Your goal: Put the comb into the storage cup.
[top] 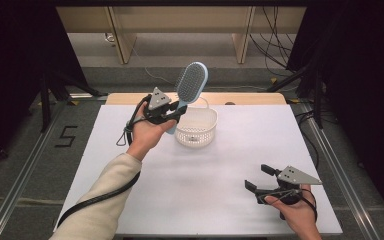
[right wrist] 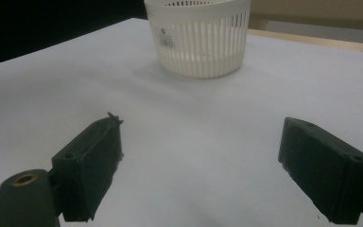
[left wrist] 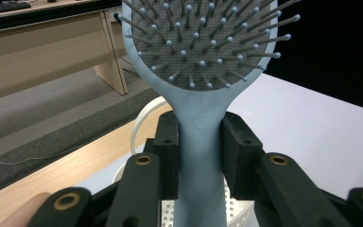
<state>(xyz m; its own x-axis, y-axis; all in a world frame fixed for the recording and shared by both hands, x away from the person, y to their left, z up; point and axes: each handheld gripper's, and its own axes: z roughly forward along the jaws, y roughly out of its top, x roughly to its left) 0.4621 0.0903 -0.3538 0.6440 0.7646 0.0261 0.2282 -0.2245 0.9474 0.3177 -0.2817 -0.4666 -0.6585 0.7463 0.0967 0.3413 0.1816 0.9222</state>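
White basket sits mid-table w/ nothing btwn it & the left gripper, which pinches the blue hairbrush by its handle, head up, just above basket's left rim; right gripper spread wide, well apart.

The high view looks forward and down from above the near edge of the white table, taking in the whole top, with floor and desk legs along the upper frame. The left gripper view sits very close, raised above the table, facing the hairbrush at frame centre. The right gripper view rides low, looking across the surface toward the white basket at upper centre. All three views share this basket.
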